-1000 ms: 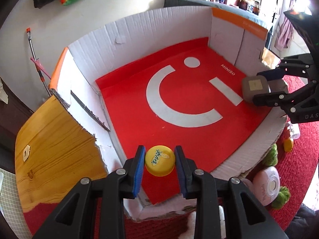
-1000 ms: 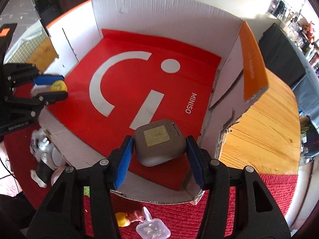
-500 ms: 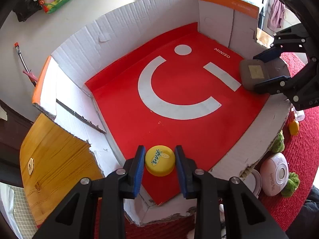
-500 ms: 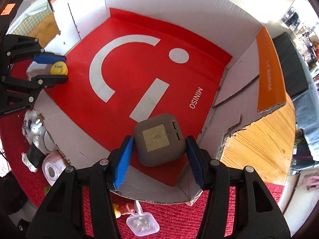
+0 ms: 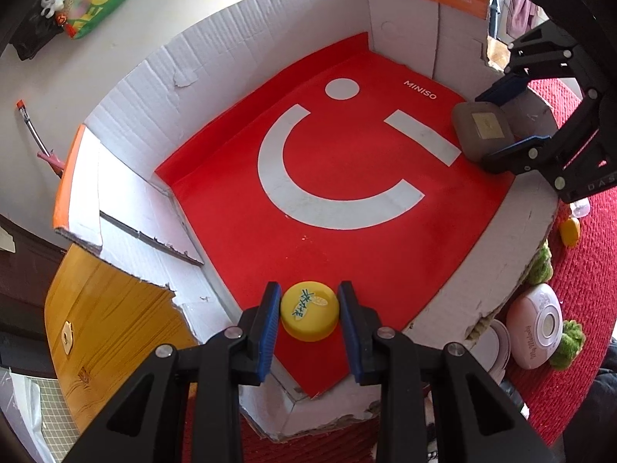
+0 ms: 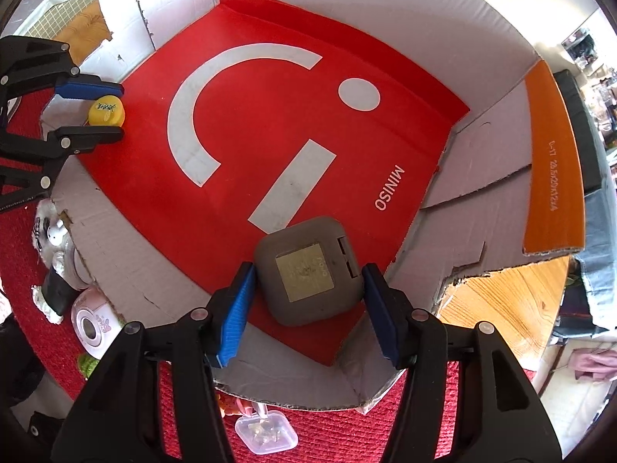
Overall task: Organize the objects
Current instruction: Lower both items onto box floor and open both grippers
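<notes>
Jaws of our left gripper (image 5: pixel 309 310) clamp a yellow cap (image 5: pixel 309 310) over the cardboard box (image 5: pixel 239 73)'s near corner; our right gripper (image 6: pixel 308 289) brackets a grey case (image 6: pixel 308 270), contact unclear.

Both grippers have moved in over the cardboard box (image 5: pixel 239 42) and tilted down toward its red floor, the left gripper (image 5: pixel 309 310) carrying the yellow cap (image 5: pixel 309 310), the right gripper (image 6: pixel 308 283) carrying the grey case (image 6: pixel 308 270) further inside its near wall.
</notes>
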A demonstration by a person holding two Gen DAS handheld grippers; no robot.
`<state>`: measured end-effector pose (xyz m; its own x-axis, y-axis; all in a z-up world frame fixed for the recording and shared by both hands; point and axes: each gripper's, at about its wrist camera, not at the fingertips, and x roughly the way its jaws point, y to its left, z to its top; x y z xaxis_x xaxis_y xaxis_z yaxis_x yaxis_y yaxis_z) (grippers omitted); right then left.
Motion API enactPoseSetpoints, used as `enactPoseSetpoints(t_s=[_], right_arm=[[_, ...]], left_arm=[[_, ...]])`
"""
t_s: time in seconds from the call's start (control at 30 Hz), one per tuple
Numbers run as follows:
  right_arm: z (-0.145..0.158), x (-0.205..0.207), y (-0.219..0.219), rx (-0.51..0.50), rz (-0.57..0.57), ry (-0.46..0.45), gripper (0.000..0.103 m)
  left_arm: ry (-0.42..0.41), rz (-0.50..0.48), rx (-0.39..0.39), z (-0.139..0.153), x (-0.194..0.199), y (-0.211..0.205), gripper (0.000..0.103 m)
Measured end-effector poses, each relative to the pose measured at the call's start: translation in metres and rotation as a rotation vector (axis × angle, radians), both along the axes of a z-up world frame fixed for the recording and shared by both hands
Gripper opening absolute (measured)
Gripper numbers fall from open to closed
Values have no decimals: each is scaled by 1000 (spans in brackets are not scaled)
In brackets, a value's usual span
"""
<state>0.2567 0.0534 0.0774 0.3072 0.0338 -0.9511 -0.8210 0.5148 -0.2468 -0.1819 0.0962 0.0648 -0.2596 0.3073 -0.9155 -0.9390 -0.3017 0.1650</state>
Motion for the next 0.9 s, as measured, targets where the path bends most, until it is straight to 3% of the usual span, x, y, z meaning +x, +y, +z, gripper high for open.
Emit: enactPoseSetpoints(t_s=[0.63, 0.9], right_arm=[[4, -6, -6, -2, -15, 11, 55], [8, -12, -8, -7, -38, 12, 56]], left_arm=[[-27, -18, 11, 24, -3, -28, 34], [-30, -14, 15, 37, -5, -44, 40]])
